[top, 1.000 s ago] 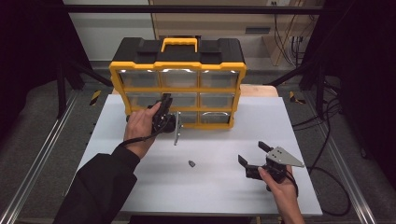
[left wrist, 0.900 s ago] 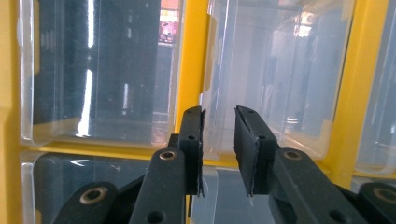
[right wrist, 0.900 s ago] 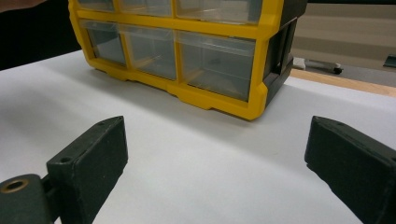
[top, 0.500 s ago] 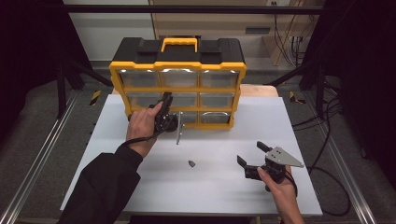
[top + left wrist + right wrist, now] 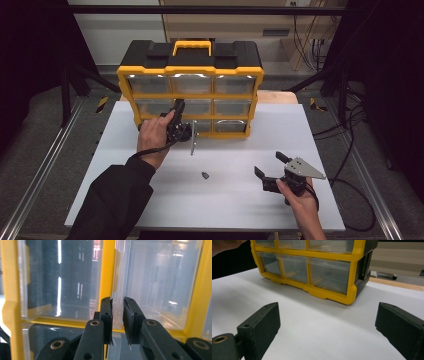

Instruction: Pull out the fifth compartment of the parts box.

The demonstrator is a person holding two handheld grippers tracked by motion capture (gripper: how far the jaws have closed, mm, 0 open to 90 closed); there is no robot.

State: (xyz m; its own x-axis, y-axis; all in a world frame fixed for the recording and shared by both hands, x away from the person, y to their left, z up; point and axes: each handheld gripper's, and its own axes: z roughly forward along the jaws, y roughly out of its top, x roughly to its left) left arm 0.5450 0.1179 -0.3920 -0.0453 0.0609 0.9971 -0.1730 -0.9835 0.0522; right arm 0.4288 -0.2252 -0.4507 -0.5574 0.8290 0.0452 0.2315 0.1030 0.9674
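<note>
L tool [image 5: 117, 315] at organizer [image 5: 190, 90] mid-row drawer [image 5: 152, 285], jaws closing on clear front lip, nearly shut. Drawer prob light, slick, brittle plastic; grip lip. R tool [image 5: 272, 170] open, idle on desk [image 5: 240, 200] nearby.

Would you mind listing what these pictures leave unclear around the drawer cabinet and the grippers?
- Small dark part on the table, high view: too small to identify.
- Left gripper, left gripper view: a clear drawer edge sits between the jaws; pad contact is unclear.
- Drawer contents, high view: glare hides them.
- Right gripper jaws: cut off by frame edges.
</note>
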